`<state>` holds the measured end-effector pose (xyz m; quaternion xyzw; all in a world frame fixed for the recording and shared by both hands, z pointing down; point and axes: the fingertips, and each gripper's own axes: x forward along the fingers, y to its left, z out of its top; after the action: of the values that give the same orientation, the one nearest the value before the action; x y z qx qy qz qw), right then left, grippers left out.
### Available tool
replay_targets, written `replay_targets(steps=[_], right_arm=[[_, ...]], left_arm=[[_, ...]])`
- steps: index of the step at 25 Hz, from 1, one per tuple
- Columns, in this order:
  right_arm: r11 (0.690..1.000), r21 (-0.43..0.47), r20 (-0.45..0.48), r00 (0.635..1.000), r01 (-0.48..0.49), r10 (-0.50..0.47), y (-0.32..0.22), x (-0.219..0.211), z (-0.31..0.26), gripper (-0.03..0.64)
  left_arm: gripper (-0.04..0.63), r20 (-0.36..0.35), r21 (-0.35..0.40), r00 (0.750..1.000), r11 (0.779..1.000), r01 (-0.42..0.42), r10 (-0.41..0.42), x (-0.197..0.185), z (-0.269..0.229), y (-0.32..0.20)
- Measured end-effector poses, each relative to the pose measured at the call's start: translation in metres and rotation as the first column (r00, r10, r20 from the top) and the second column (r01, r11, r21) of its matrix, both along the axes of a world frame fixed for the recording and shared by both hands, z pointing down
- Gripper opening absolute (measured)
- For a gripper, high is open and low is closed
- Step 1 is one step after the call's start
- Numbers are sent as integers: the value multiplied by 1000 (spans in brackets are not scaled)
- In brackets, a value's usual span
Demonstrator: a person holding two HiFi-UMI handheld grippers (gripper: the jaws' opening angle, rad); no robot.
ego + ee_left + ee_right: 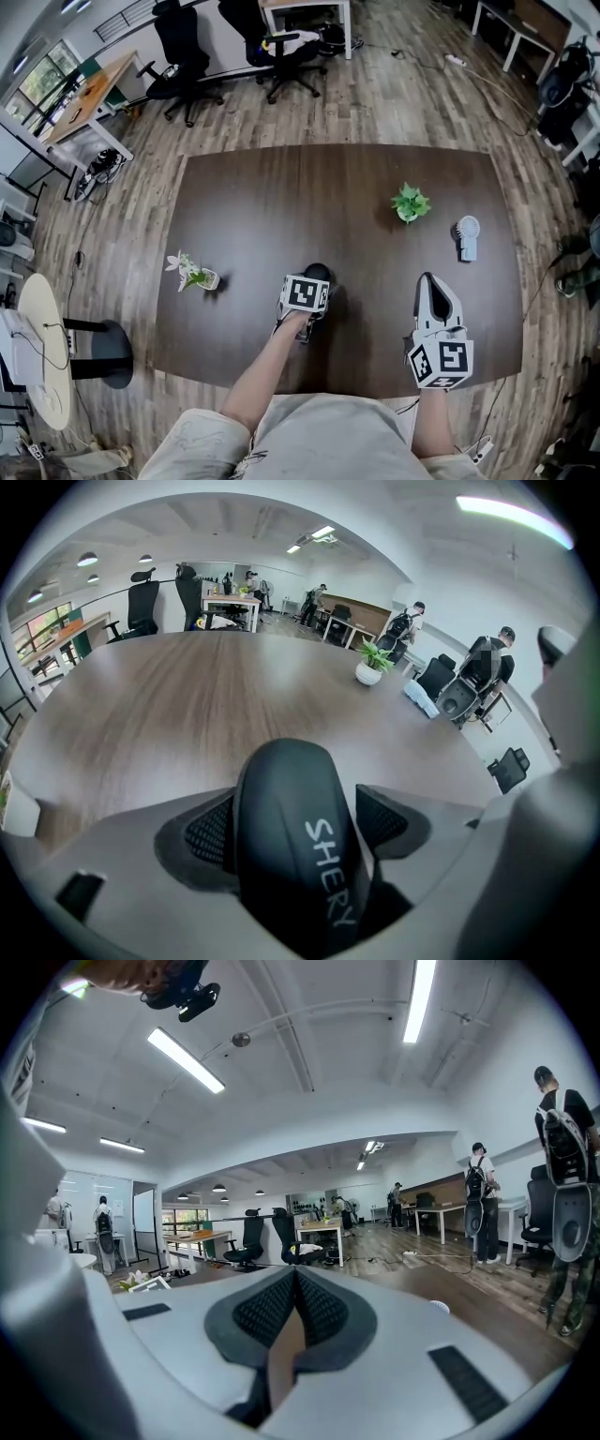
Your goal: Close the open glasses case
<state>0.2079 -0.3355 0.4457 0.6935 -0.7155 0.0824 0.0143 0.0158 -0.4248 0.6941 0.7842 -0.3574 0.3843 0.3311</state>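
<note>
**Desk:** What does the head view show?

**Operator:** A dark wooden tabletop [281,206] in an open office, seen from above. My left gripper [312,284] points steeply down at the black glasses case [317,273]. The case sits near the front edge, about midway across.

**Desk:** Is the case gripped?

**Operator:** Not as I read it. In the left gripper view the jaws stand wide, one on each side of the case. The ribbed pads [211,832] sit just beside its flanks without visibly pressing. The case fills the gap as one rounded black shell with white lettering, "SHERY", along its top. I cannot tell from this angle whether the lid is fully seated.

**Desk:** And the right?

**Operator:** My right gripper [429,281] hangs over the tabletop to the right of the case, well apart from it, pointing roughly level. Its own view shows the two pads pressed together with nothing between them.

**Desk:** Anything else on the tabletop?

**Operator:** A white flower [192,272] in a small pot stands to the left of the case. A green potted plant [410,202] is farther back on the right, with a white handheld fan [467,236] lying near it. Beyond, office chairs [183,47] stand on the wood floor.
</note>
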Motion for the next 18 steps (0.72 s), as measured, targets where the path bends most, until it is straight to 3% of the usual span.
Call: replay_targets(steps=[5, 12, 18], right_arm=[[1000, 3, -4, 1000, 5, -5, -1, 0, -3, 2], [999, 24, -5, 1000, 23, -23, -1, -2, -9, 2], [997, 47, -4, 999, 54, -54, 9, -7, -16, 2]], left_arm=[[431, -28, 26, 999, 1000, 17, -16, -2, -12, -4], [433, -89, 116, 995, 992, 58, -48, -8, -48, -10], [428, -166, 243, 981, 960, 142, -103, -23, -103, -3]])
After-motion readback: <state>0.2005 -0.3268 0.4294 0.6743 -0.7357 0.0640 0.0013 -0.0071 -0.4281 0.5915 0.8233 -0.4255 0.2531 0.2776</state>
